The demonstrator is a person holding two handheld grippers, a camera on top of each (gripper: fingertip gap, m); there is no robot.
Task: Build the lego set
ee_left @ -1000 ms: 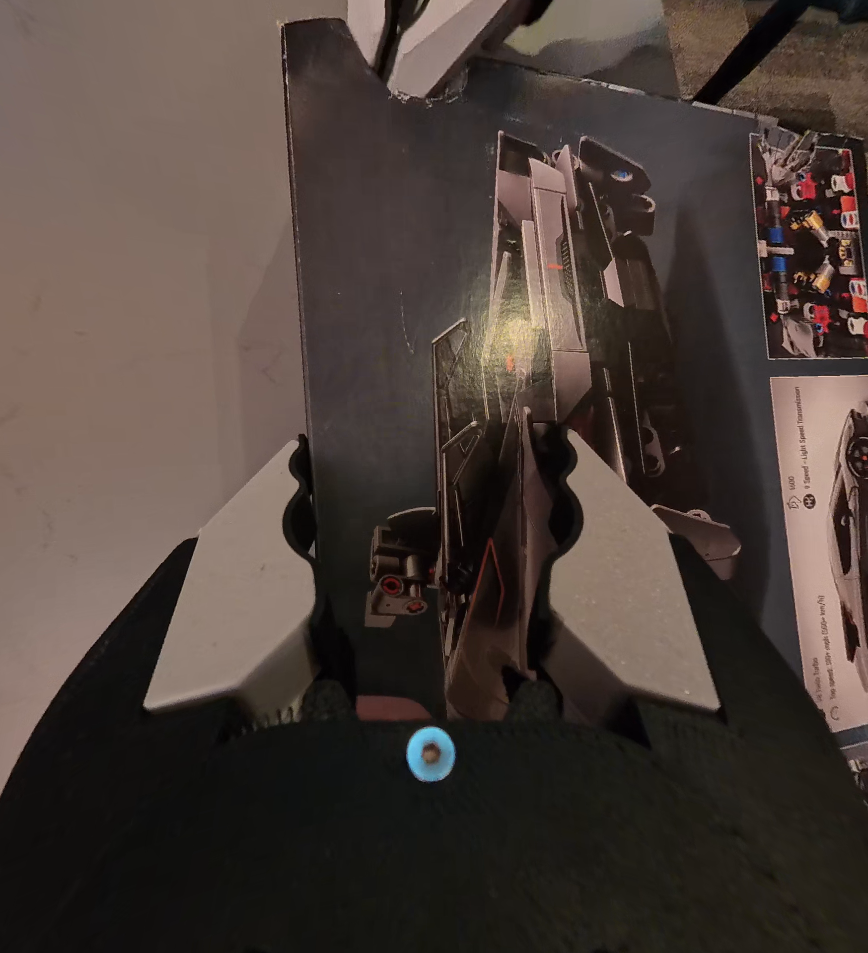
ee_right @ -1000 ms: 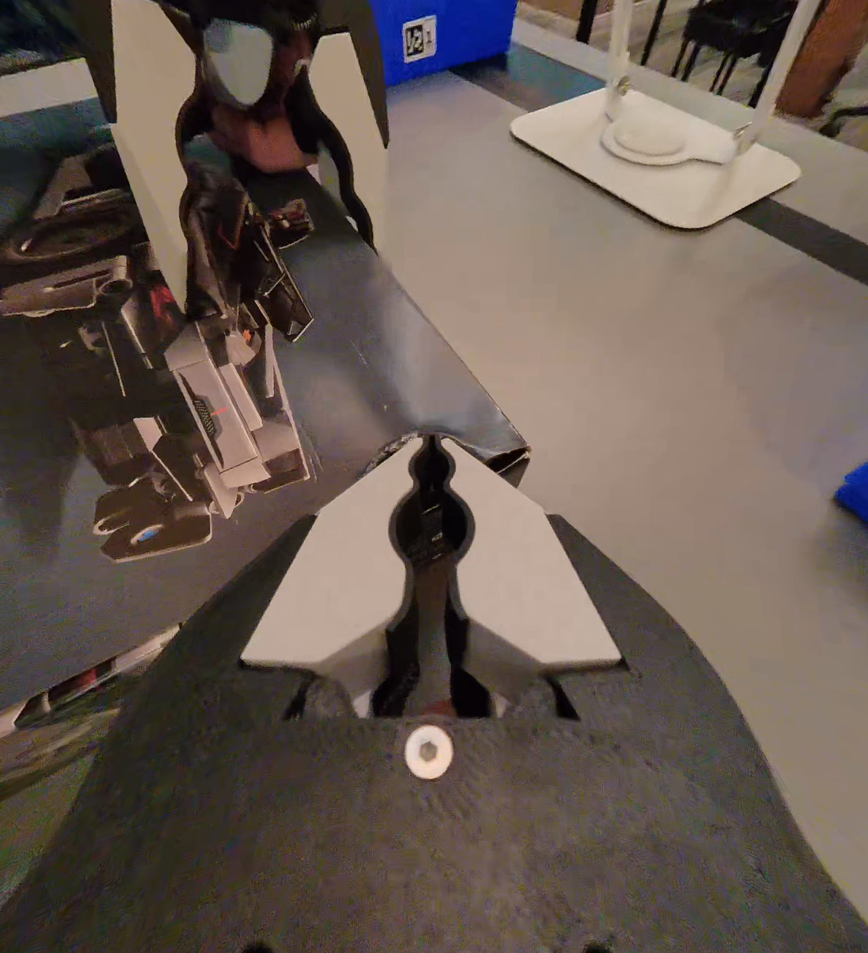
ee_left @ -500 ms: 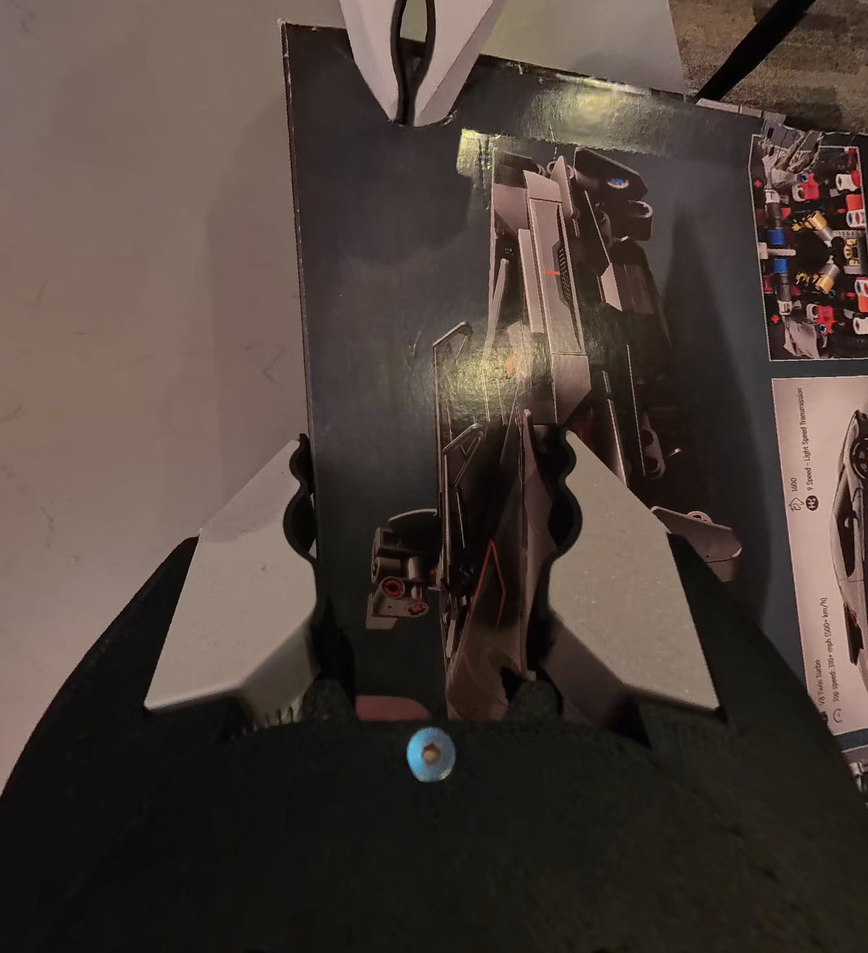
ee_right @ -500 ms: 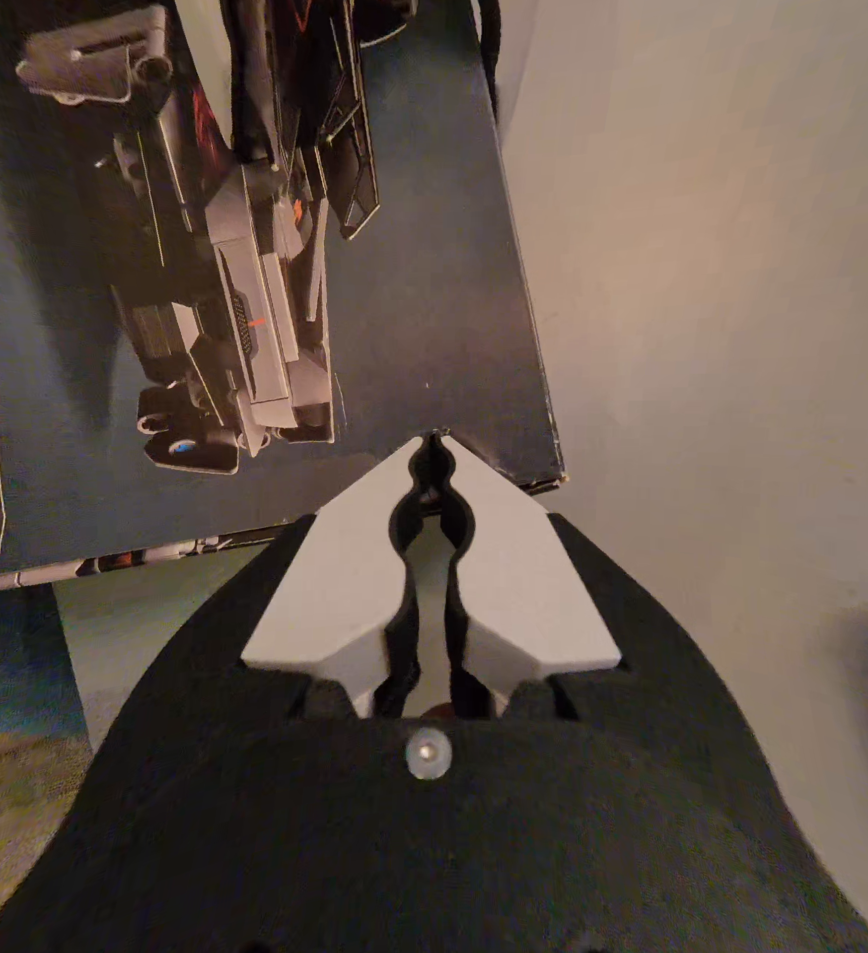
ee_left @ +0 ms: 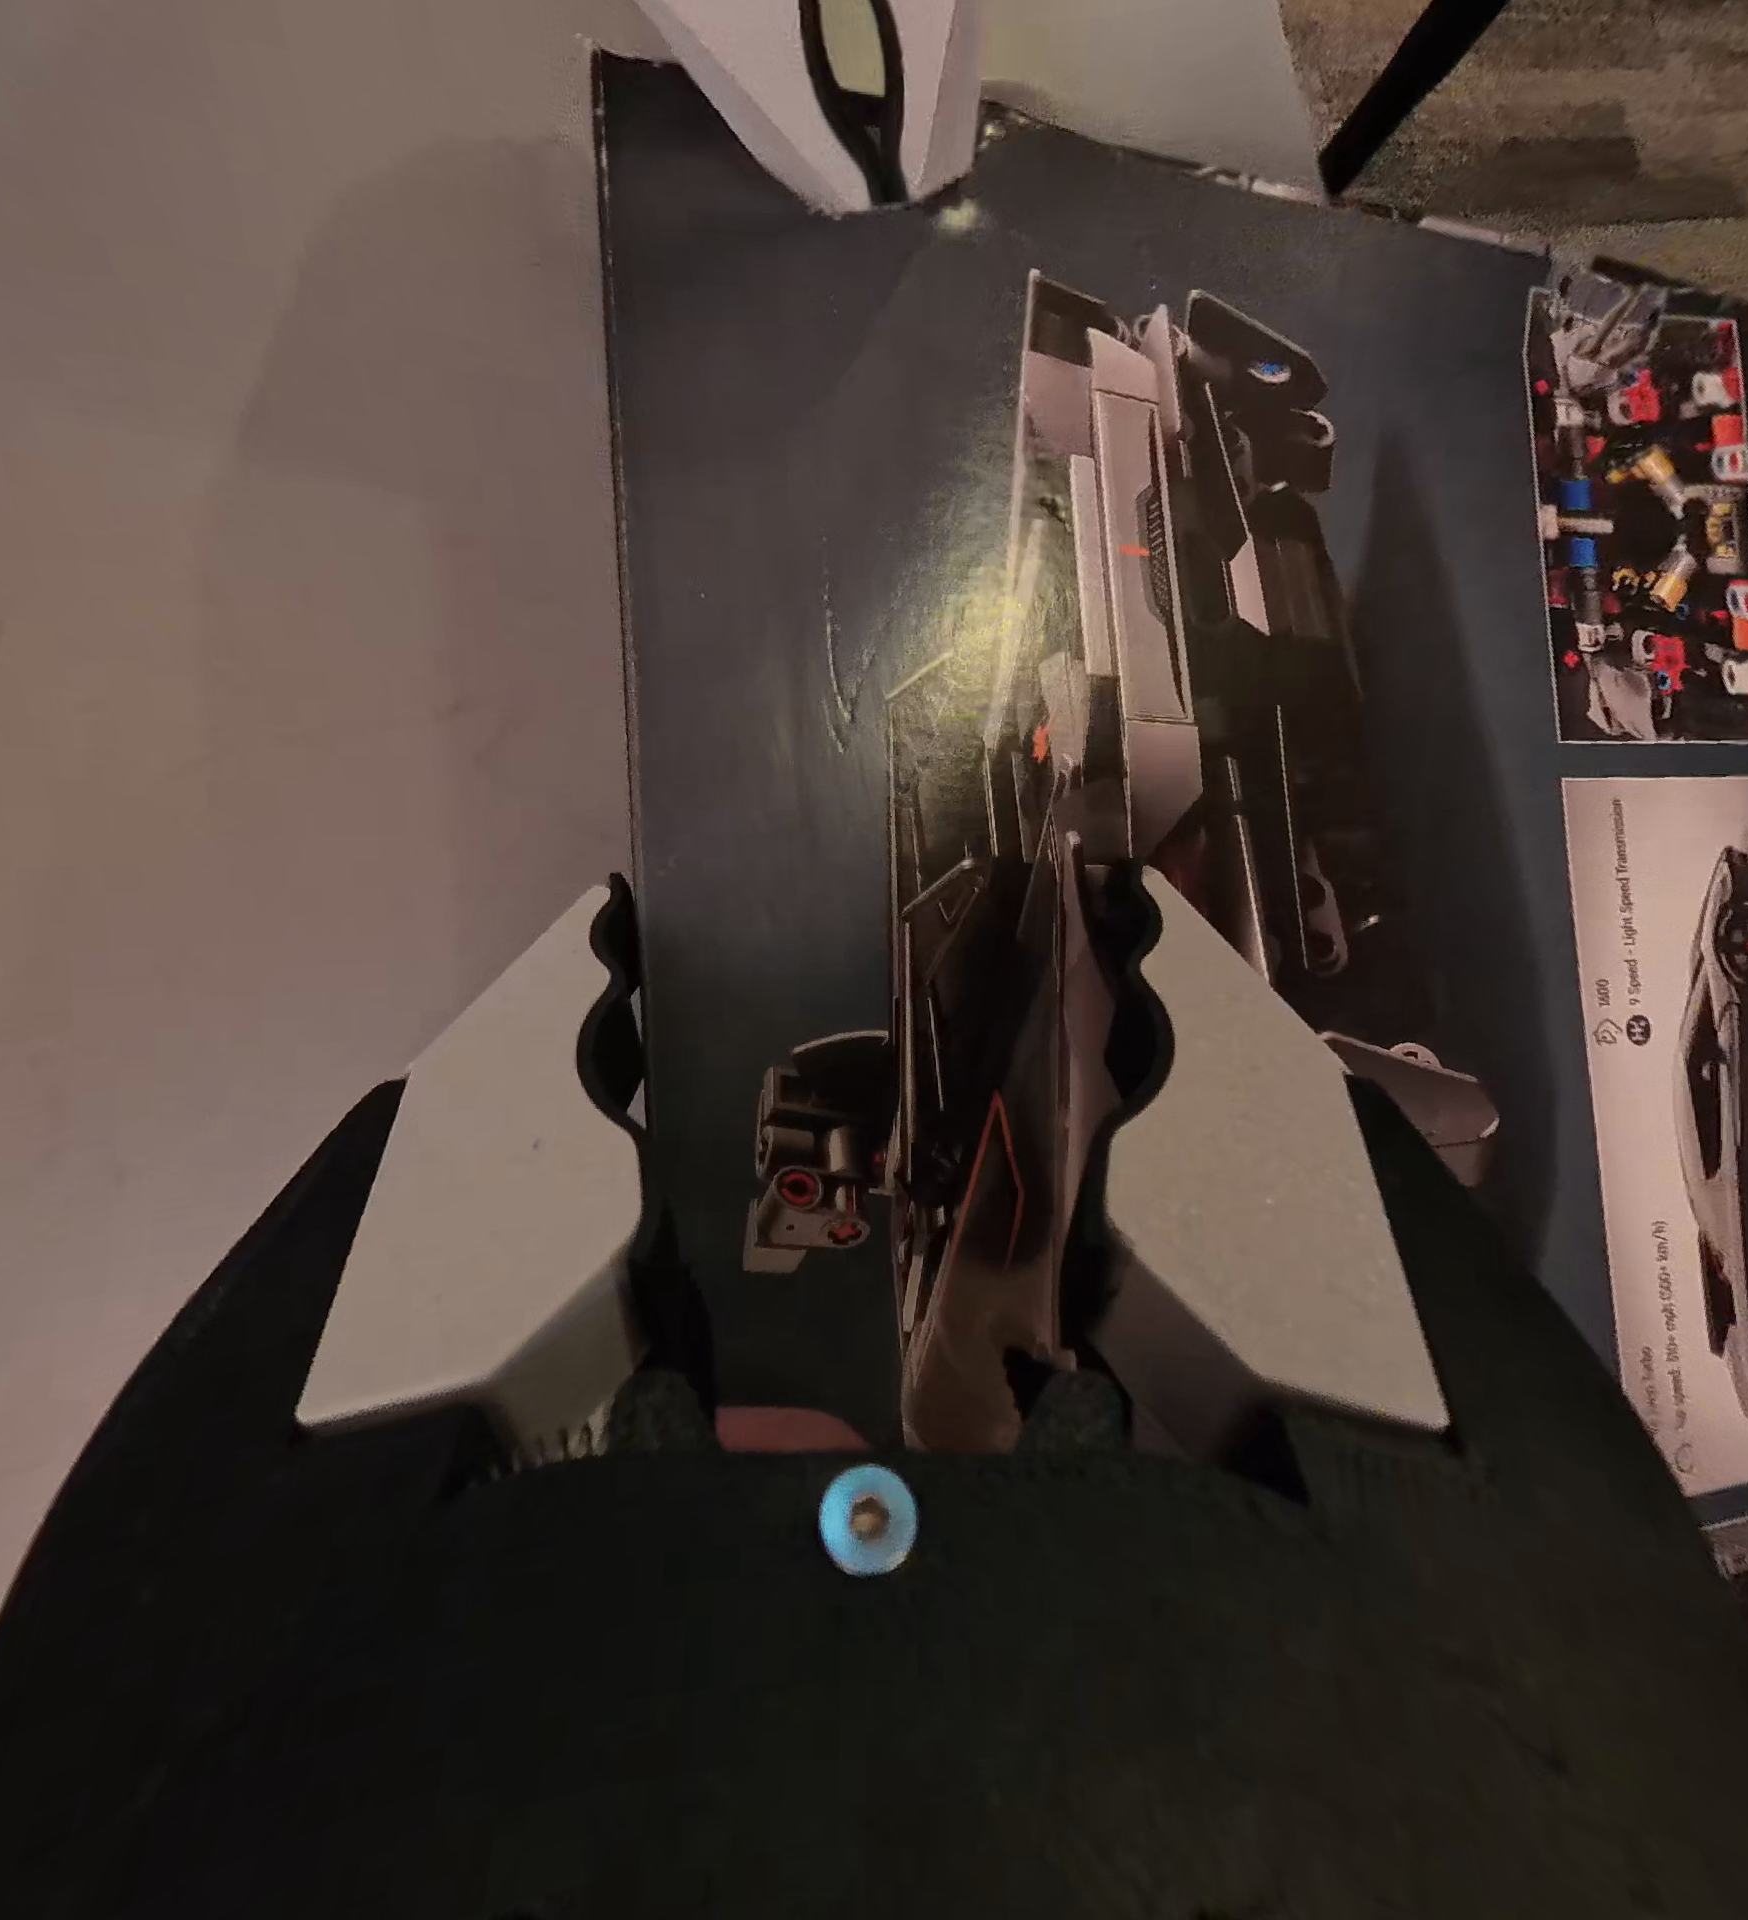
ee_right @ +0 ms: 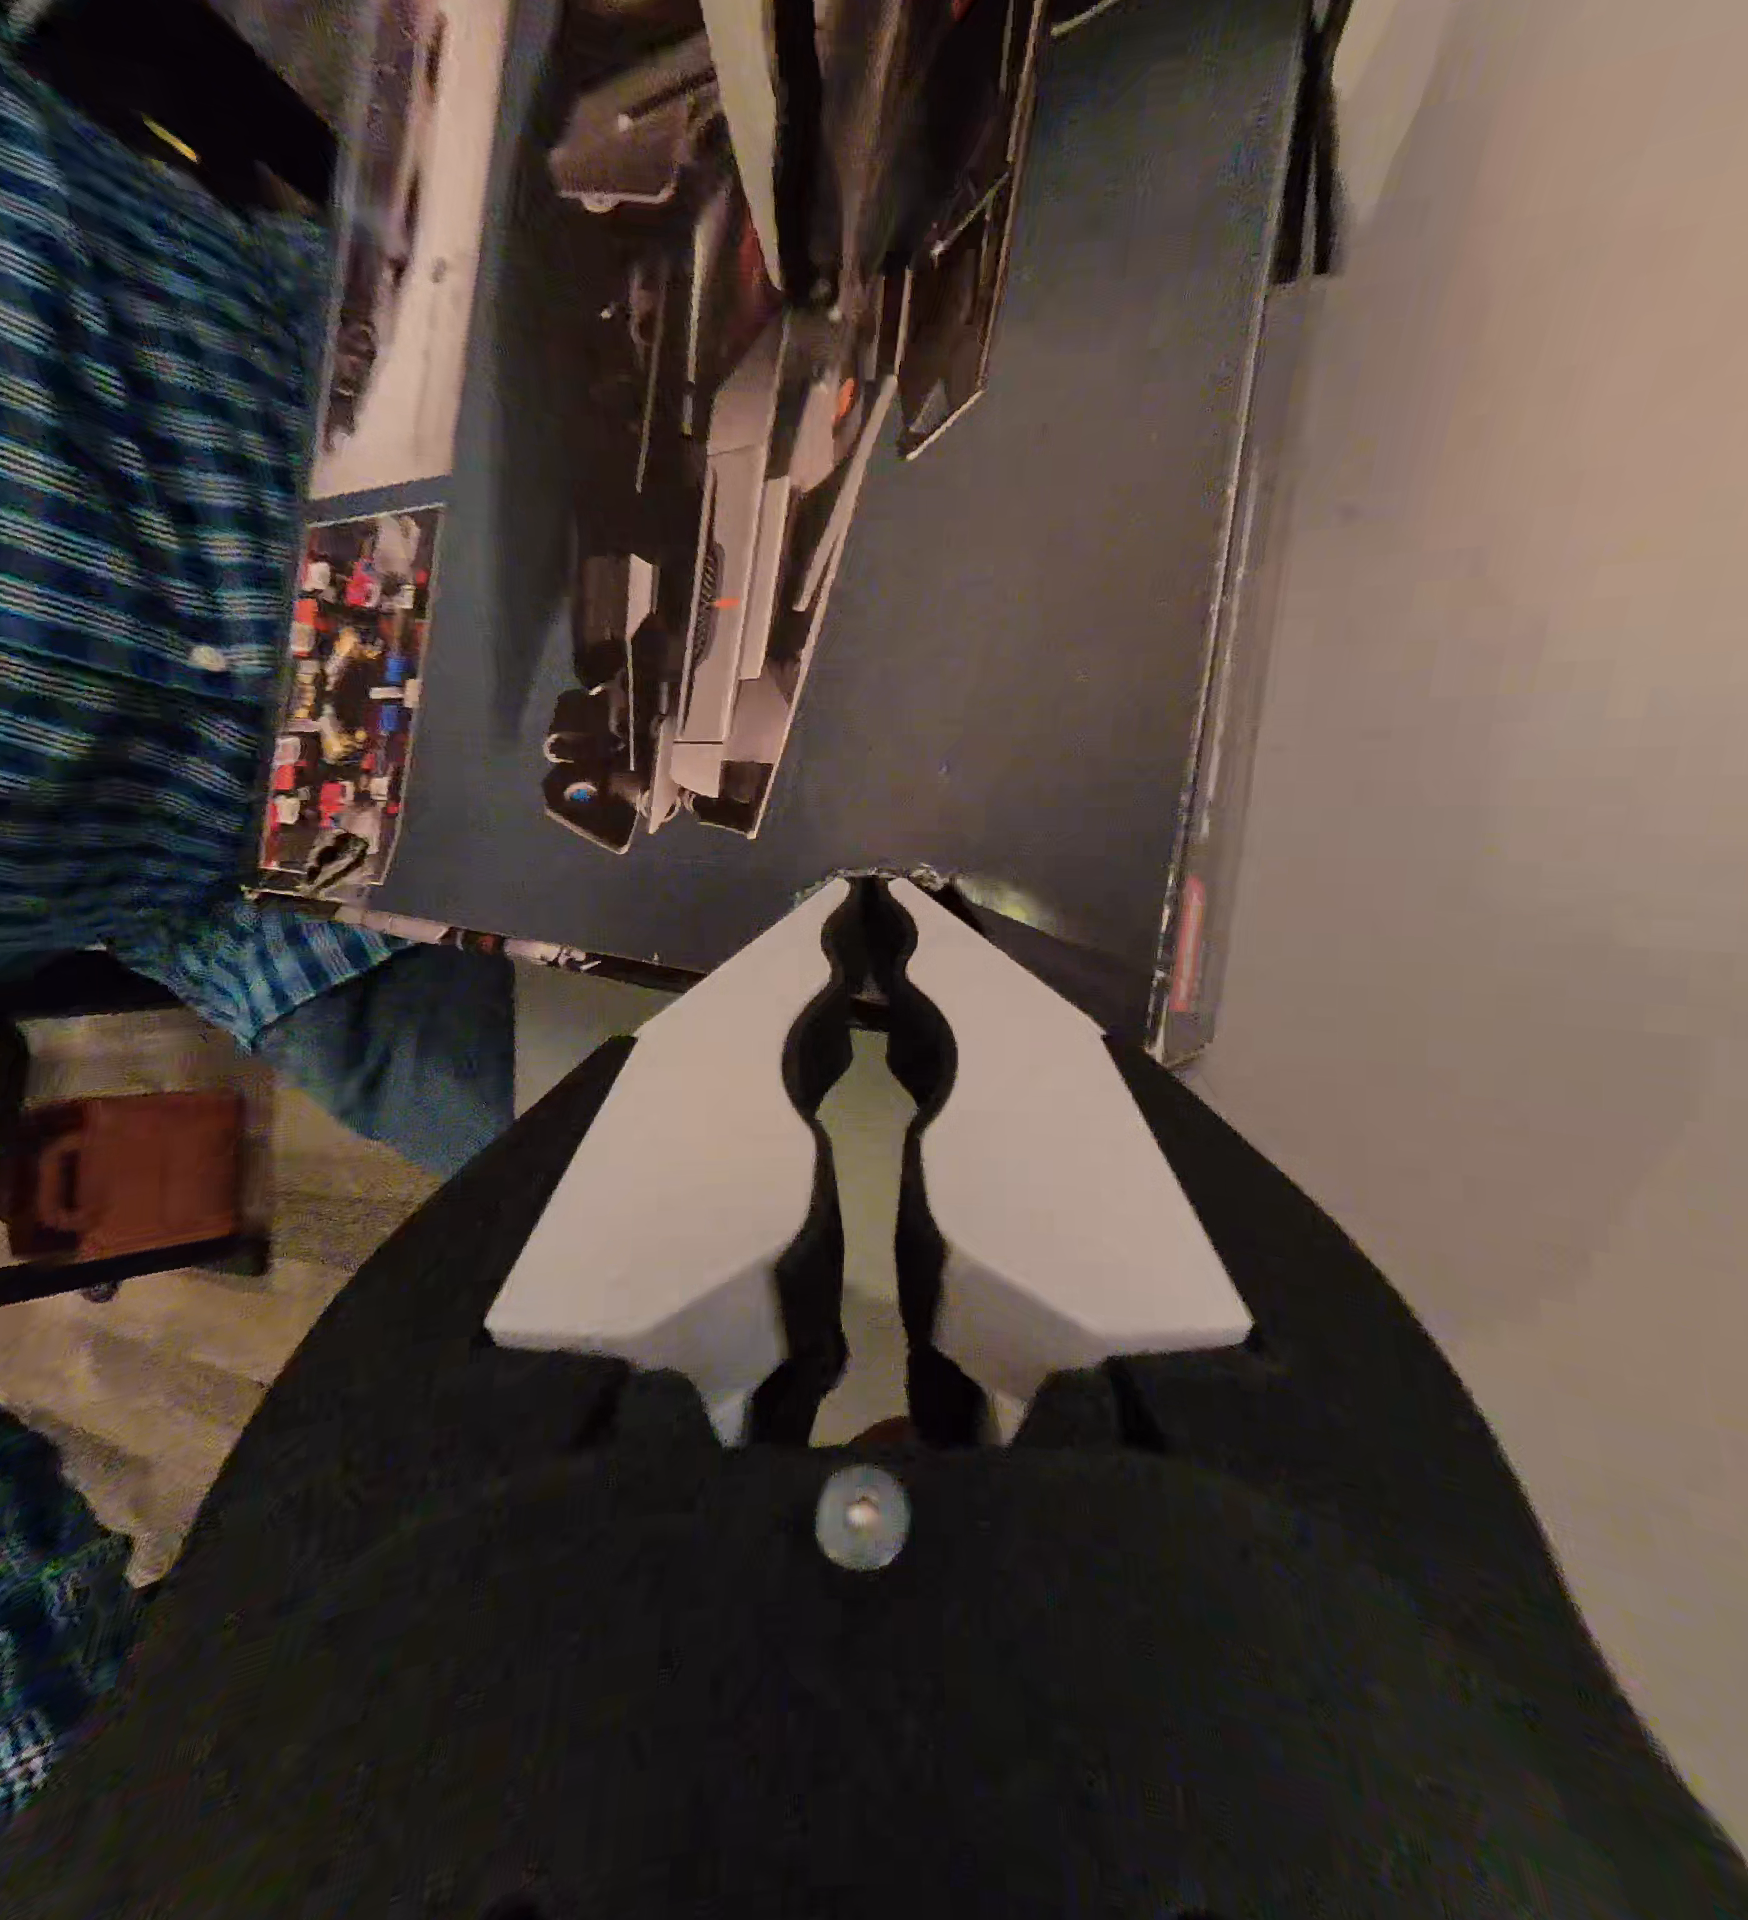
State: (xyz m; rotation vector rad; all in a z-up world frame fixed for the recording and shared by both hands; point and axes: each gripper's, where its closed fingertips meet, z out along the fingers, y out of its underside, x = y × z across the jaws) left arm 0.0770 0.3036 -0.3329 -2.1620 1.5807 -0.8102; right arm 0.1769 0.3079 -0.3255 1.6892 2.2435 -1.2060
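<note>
The dark blue lego box point(ee_left: 745, 520) with a car printed on it lies flat on the pale table point(ee_left: 226, 623). My left gripper point(ee_left: 870, 904) sits over its near left edge with the jaws wide apart. The left finger point(ee_left: 496, 1122) lies against the box's outer side. The right finger point(ee_left: 1254, 1122) rests on the lid beside a raised fold of cardboard. My right gripper point(ee_right: 870, 883) is shut on the ragged far end edge of the box point(ee_right: 1005, 623). It also shows at the top of the left wrist view point(ee_left: 875, 156).
The box reaches the table's edge. Beyond it are carpet, a person's blue striped clothing point(ee_right: 91, 520) and a brown object point(ee_right: 122, 1174) on the floor. A black leg point(ee_left: 1410, 83) crosses the far corner. Bare table lies beside the box point(ee_right: 1524, 727). The left gripper's tips are roughly 11 cm from the right gripper's.
My right gripper has swung from a level view along the table to looking down the box, still pinching the same end edge. My left gripper and the box have barely moved.
</note>
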